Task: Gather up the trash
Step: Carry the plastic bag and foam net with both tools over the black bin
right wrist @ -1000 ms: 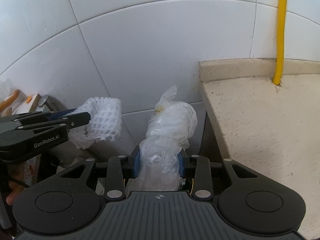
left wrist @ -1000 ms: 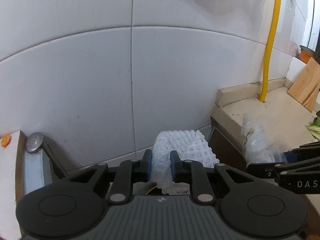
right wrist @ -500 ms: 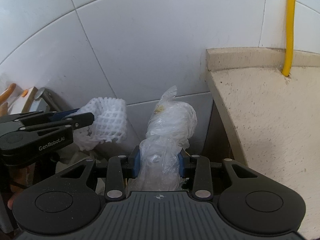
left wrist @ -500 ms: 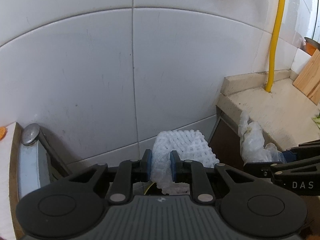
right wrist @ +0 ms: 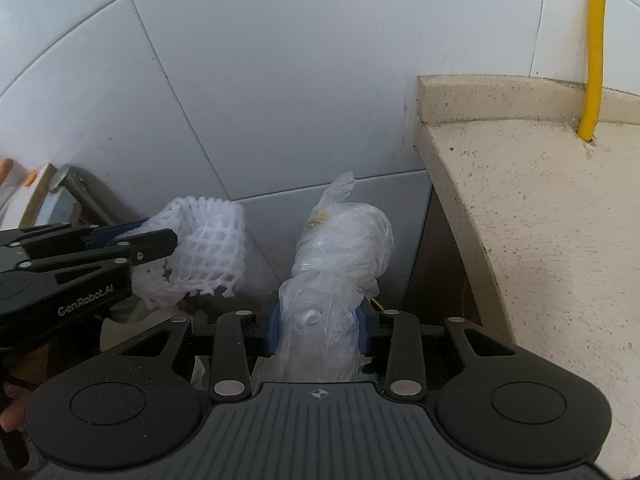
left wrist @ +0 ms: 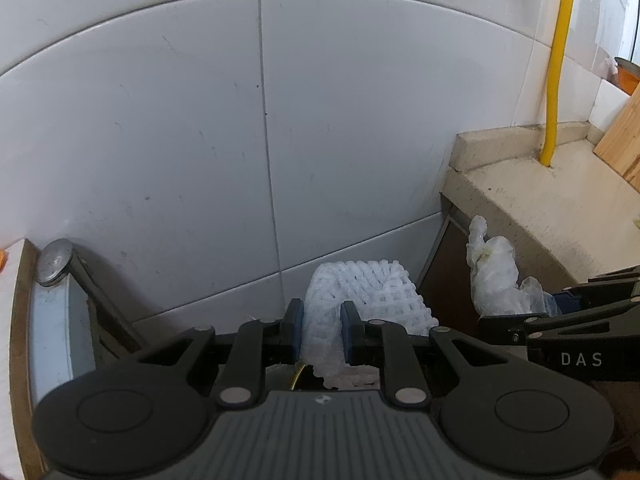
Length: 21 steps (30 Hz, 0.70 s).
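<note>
We are pinching a white foam net [left wrist: 360,300] in the left gripper [left wrist: 322,330] and a crumpled clear plastic wrap [right wrist: 336,264] in the right gripper [right wrist: 318,326], both held in the gap between the tiled wall [left wrist: 200,120] and the counter [right wrist: 540,220]. We are aiming to keep both grips firm until the trash hangs over the bin below, which is barely visible. The counter edge is crowding our right; the left has more room.

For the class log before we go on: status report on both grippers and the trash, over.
Left gripper shut on white foam fruit net. Right gripper shut on crumpled clear plastic bag. Both held beside the stone counter, tiled wall ahead. Nothing blocking.
</note>
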### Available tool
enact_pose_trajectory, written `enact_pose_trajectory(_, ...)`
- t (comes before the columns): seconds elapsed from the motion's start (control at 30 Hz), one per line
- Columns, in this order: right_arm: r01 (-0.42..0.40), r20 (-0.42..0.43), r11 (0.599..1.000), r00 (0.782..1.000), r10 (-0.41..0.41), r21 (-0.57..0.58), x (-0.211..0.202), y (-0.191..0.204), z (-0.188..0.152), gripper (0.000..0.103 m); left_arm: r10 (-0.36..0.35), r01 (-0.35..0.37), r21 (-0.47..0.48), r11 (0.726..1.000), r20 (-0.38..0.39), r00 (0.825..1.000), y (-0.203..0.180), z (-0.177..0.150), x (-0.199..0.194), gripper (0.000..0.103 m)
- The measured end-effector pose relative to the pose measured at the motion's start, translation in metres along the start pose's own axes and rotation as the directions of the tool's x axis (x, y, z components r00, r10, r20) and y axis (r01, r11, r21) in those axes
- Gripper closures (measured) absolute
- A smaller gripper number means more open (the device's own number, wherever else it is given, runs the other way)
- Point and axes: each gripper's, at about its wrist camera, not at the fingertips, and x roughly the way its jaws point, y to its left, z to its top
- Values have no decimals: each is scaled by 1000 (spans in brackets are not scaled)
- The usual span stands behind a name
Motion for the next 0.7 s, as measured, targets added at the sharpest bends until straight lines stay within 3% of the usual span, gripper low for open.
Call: enact_pose_trajectory(0.7,9,-58,1000,998,-8,13,25,-4,1,59,21,-19,18,1000,-79,997,-10,6,36,89)
